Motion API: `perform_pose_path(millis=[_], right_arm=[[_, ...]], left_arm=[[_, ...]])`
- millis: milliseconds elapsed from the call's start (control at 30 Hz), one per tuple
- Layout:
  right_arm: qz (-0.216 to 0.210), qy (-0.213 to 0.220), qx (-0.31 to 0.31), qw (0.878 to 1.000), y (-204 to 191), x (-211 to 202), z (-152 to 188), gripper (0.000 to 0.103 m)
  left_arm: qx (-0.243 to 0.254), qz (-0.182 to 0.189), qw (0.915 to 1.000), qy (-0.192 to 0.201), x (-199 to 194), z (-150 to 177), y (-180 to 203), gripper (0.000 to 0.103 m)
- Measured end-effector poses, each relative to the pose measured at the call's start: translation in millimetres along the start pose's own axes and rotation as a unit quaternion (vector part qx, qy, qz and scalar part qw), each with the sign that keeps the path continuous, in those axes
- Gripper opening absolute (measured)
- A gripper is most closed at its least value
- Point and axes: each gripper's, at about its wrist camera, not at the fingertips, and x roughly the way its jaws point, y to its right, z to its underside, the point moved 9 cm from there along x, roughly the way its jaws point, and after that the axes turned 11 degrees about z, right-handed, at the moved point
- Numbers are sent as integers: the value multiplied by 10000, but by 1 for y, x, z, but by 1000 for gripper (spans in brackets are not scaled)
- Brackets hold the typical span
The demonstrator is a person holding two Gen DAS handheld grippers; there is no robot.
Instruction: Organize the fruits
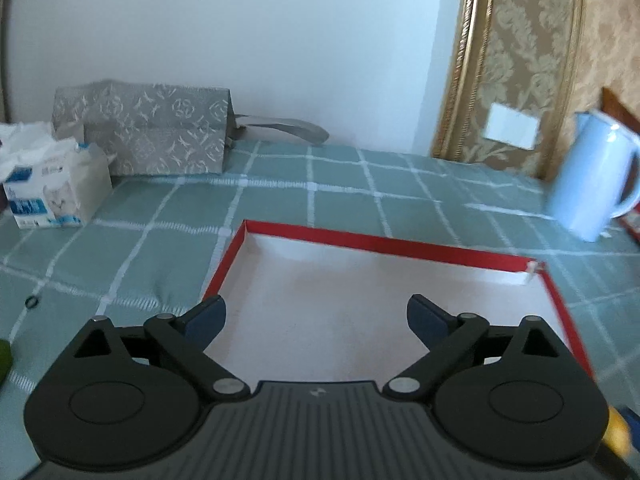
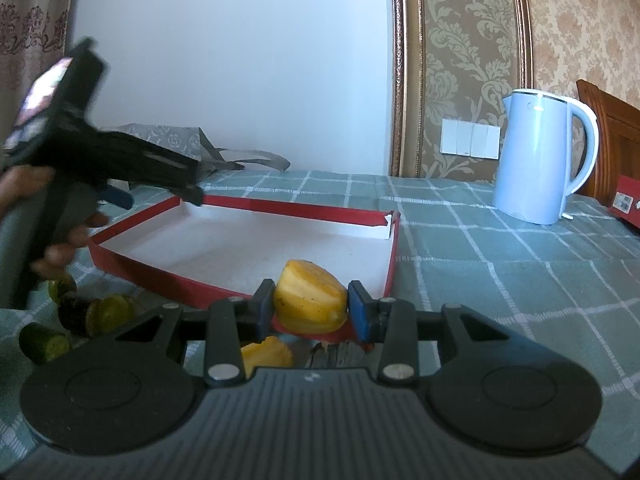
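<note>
- The right gripper had its blue pads clamped on a yellow ridged fruit, looked like a starfruit chunk: waxy skin with brown specks, lengthwise ribs. Its long axis ran roughly side to side between the fingers, and it hung over the near rim of the tray.
- The tray was a shallow cardboard box lid, red on the outside walls, plain white inside, rectangular, one far corner torn open. Nothing lay on its floor.
- A second yellow piece sat on the cloth just below the gripper, half hidden behind it.
- Left of the tray were about four green lime-like slices, round with flat cut faces, plus a dark round one among them; too blurry to count for sure.
- The left gripper hovered over the tray's near left part, claw spread wide, holding nothing.
- Everything sat on a teal checked tablecloth, soft woven look with white grid lines.
- One pale blue glossy plastic kettle stood upright to the right, well apart from the tray.
- One grey patterned fabric bag and one soft tissue pack sat at the far left by the wall.
</note>
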Motion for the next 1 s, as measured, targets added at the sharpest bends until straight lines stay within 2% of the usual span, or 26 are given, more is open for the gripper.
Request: perform_pose_path(millis=[167, 300, 400, 600, 767, 900, 1000], right_arm=[[-36, 21, -14, 10000, -2, -2, 0, 37], [-70, 17, -15, 10000, -3, -2, 0, 37], [-68, 27, -4, 10000, -3, -3, -1, 37], [-56, 41, -12, 10000, -4, -4, -1, 37], [-57, 83, -47, 9999, -5, -6, -1, 37], [-64, 100, -9, 9999, -3, -7, -2, 37], [-95, 68, -4, 9999, -5, -7, -1, 37]], left_arm=[[-95, 0, 9996, 271, -58, 15, -23, 98], [351, -219, 9986, 319, -102, 49, -26, 98], [647, -406, 9966, 319, -120, 79, -19, 98], [991, -828, 9913, 271, -127, 121, 3, 98], [1353, -1401, 9795, 520, -124, 123, 15, 98], [1327, -1220, 9821, 553, -131, 127, 24, 97], [1445, -1163, 9807, 618, -132, 131, 30, 97]])
